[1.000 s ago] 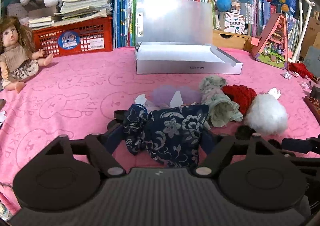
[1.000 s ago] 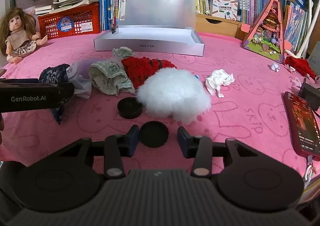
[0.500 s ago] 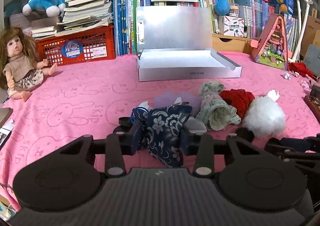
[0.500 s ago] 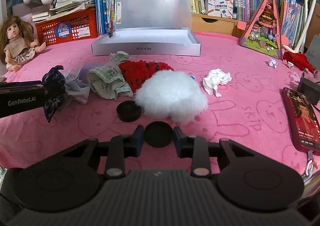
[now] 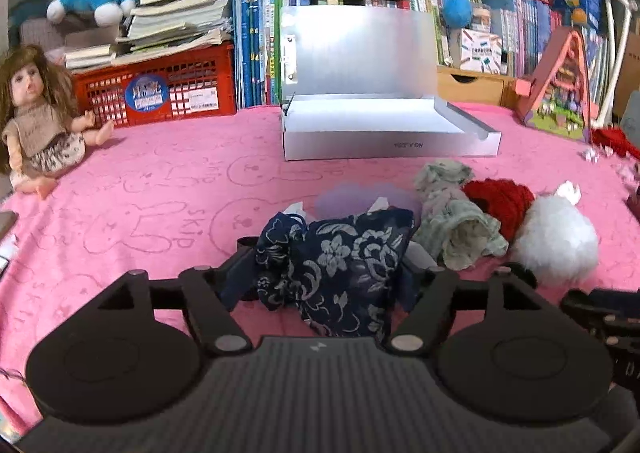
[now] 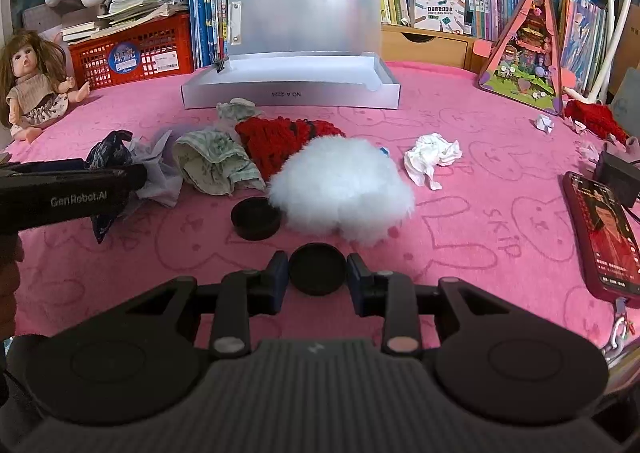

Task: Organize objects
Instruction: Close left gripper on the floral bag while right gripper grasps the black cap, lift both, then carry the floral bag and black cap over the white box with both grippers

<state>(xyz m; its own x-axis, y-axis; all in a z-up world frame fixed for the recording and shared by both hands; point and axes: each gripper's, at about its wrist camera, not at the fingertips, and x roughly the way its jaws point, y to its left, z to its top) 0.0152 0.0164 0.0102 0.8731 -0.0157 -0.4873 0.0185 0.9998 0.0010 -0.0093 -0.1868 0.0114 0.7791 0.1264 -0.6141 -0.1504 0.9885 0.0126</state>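
My left gripper has its jaws spread wide around a dark blue floral cloth that sags between them on the pink table cover; the fingertips are hidden by the cloth. The cloth also shows in the right wrist view, behind the left gripper's body. My right gripper is shut on a round black lid. A black round cup stands just ahead of it. A pile of a green cloth, a red knit piece and a white fluffy ball lies beyond. An open silver box stands at the back.
A crumpled white tissue lies right of the pile. A phone in a red case lies at the right edge. A doll sits far left. A red crate, books and plush toys line the back; a pink toy house stands back right.
The left gripper closed on the blue cloth half a second ago and has now opened wide; the cloth has slumped between the jaws. The right gripper closed on the black lid.
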